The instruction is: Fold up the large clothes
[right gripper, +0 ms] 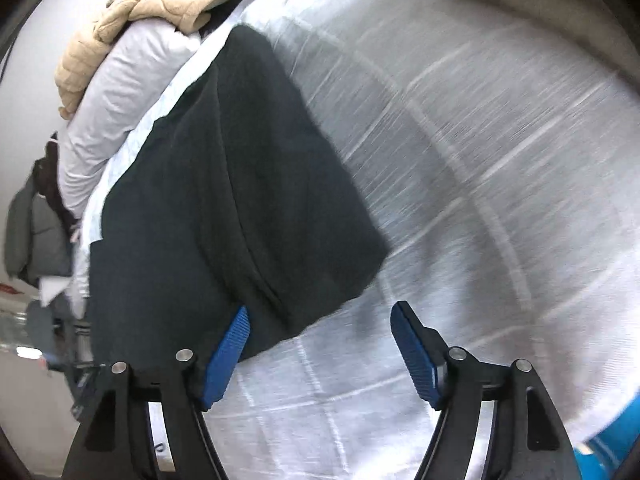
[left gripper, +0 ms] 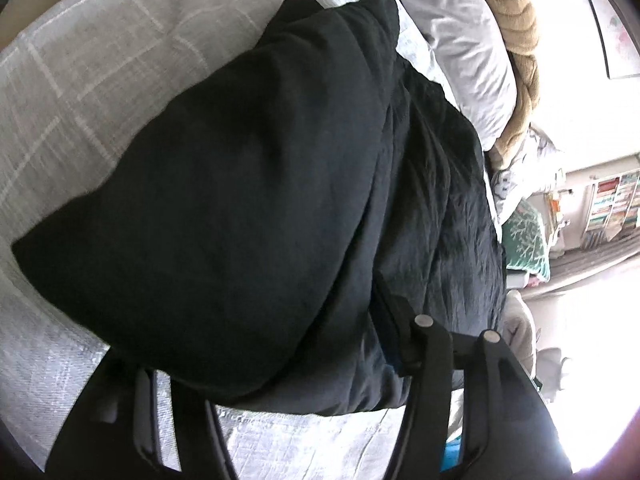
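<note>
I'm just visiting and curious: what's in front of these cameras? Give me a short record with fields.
surface: bed with a pale grey checked cover
main item: dark garment, folded over itself, lying on the cover
right gripper: jaws open, the blue pads apart; the left pad lies against the garment's near edge
left gripper: jaws apart, tips hidden by the cloth
at the head end: white pillow, tan knitted blanket

so the folded black cotton garment (right gripper: 224,184) sits on the white grid-stitched bedspread (right gripper: 480,160), pale grey pillow (right gripper: 120,92) just behind it with a tan knitted blanket (right gripper: 120,28) piled on top, bare bedspread off to its right
</note>
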The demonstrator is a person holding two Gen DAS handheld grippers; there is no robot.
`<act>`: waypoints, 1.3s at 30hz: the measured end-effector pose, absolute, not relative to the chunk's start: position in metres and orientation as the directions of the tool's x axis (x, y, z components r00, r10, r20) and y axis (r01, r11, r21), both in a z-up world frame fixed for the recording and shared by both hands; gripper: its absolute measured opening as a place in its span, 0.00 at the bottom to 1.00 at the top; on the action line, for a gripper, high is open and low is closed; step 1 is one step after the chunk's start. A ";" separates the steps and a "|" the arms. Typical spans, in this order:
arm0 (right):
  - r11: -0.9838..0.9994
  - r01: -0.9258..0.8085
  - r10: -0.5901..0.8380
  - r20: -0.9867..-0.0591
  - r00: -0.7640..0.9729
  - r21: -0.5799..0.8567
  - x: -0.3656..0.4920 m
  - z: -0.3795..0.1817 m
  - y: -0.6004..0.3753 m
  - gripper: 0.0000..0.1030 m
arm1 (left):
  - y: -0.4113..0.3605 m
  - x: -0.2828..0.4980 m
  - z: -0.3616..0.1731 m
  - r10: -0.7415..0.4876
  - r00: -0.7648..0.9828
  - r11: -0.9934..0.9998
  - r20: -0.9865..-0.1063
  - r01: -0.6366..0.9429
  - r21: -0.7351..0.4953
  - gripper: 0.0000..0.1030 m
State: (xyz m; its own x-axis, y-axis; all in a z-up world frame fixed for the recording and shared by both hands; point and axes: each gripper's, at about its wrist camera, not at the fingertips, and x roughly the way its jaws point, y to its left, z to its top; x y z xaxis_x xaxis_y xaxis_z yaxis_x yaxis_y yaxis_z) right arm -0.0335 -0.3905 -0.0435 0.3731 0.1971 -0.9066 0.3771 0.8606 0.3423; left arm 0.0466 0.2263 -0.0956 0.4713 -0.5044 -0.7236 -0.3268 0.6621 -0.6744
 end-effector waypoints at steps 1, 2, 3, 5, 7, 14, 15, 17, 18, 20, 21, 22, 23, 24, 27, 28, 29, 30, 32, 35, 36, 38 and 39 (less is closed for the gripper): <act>0.870 0.403 0.120 -0.914 0.387 0.284 -0.038 -0.035 -0.395 0.73 | 0.226 0.046 -0.096 -0.503 0.479 0.655 -0.719 -0.331 -0.679 0.57; 0.872 0.423 0.062 -0.913 0.404 0.246 -0.048 -0.027 -0.399 0.73 | 0.226 0.045 -0.096 -0.500 0.489 0.649 -0.715 -0.335 -0.683 0.58; 0.867 0.454 -0.008 -0.905 0.425 0.205 -0.052 -0.018 -0.404 0.73 | 0.225 0.045 -0.096 -0.495 0.503 0.640 -0.708 -0.340 -0.689 0.59; 0.865 0.466 -0.060 -0.882 0.467 0.188 -0.054 -0.005 -0.406 0.73 | 0.226 0.045 -0.097 -0.489 0.529 0.618 -0.693 -0.351 -0.704 0.60; 0.876 0.437 -0.052 -0.858 0.511 0.206 -0.054 0.004 -0.400 0.73 | 0.229 0.045 -0.099 -0.484 0.558 0.587 -0.675 -0.365 -0.723 0.60; 0.971 0.170 0.034 -0.806 0.591 0.166 -0.025 0.017 -0.292 0.73 | 0.228 0.041 -0.090 -0.430 0.628 0.569 -0.649 -0.370 -0.735 0.30; 0.982 0.116 0.053 -0.803 0.593 0.150 -0.019 0.016 -0.270 0.73 | 0.224 0.039 -0.081 -0.402 0.643 0.599 -0.651 -0.353 -0.719 0.28; 0.991 0.020 0.097 -0.800 0.592 0.135 -0.011 0.014 -0.233 0.68 | 0.217 0.037 -0.068 -0.359 0.668 0.648 -0.652 -0.324 -0.689 0.24; 0.990 -0.025 0.125 -0.799 0.588 0.136 -0.004 0.012 -0.212 0.62 | 0.212 0.036 -0.059 -0.336 0.687 0.675 -0.644 -0.301 -0.673 0.23; 0.981 -0.122 0.195 -0.796 0.573 0.152 0.006 0.008 -0.174 0.55 | 0.208 0.033 -0.045 -0.316 0.720 0.703 -0.618 -0.260 -0.662 0.22; 0.975 -0.152 0.219 -0.796 0.565 0.161 0.009 0.007 -0.161 0.53 | 0.206 0.031 -0.035 -0.312 0.740 0.716 -0.596 -0.228 -0.660 0.22; 0.969 -0.177 0.241 -0.797 0.553 0.170 0.013 0.004 -0.151 0.48 | 0.204 0.031 -0.027 -0.311 0.756 0.727 -0.577 -0.202 -0.657 0.22; 0.964 -0.194 0.260 -0.799 0.542 0.181 0.014 0.000 -0.144 0.44 | 0.201 0.029 -0.019 -0.312 0.771 0.740 -0.555 -0.169 -0.651 0.22; 0.957 -0.211 0.282 -0.805 0.523 0.198 0.019 -0.005 -0.136 0.42 | 0.197 0.028 -0.009 -0.317 0.787 0.754 -0.529 -0.130 -0.644 0.22; 0.943 -0.223 0.327 -0.826 0.459 0.249 0.037 -0.026 -0.117 0.34 | 0.184 0.025 0.017 -0.347 0.820 0.780 -0.455 -0.018 -0.626 0.21; 0.940 -0.220 0.335 -0.839 0.430 0.263 0.042 -0.036 -0.113 0.34 | 0.179 0.025 0.025 -0.374 0.824 0.778 -0.426 0.028 -0.628 0.21; 0.939 -0.211 0.337 -0.856 0.393 0.273 0.047 -0.047 -0.110 0.34 | 0.174 0.026 0.031 -0.395 0.821 0.777 -0.412 0.059 -0.627 0.21; 0.938 -0.203 0.341 -0.863 0.372 0.282 0.048 -0.054 -0.110 0.34 | 0.164 0.028 0.037 -0.420 0.815 0.781 -0.399 0.101 -0.616 0.21; 0.935 -0.208 0.344 -0.871 0.350 0.286 0.054 -0.062 -0.108 0.34 | 0.145 0.029 0.046 -0.448 0.809 0.794 -0.381 0.164 -0.585 0.21; 0.924 -0.227 0.370 -0.867 0.333 0.307 0.056 -0.061 -0.111 0.35 | 0.116 0.037 0.063 -0.507 0.790 0.786 -0.345 0.260 -0.561 0.21; 0.917 -0.223 0.391 -0.860 0.328 0.331 0.061 -0.061 -0.112 0.35 | 0.105 0.040 0.068 -0.528 0.781 0.781 -0.334 0.293 -0.551 0.21; 0.888 -0.197 0.458 -0.836 0.303 0.415 0.063 -0.058 -0.130 0.35 | 0.082 0.046 0.077 -0.560 0.767 0.775 -0.315 0.349 -0.528 0.21; 0.872 -0.170 0.489 -0.823 0.288 0.459 0.067 -0.055 -0.141 0.35 | 0.071 0.048 0.081 -0.576 0.756 0.768 -0.310 0.372 -0.521 0.22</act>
State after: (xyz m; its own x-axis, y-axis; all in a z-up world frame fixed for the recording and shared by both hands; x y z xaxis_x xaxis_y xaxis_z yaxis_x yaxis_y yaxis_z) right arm 0.0671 -0.1405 -0.0553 0.2884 0.4893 -0.8230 -0.1698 0.8721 0.4590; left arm 0.0484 0.0711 0.0806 0.7564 -0.5761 -0.3099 0.3717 0.7683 -0.5211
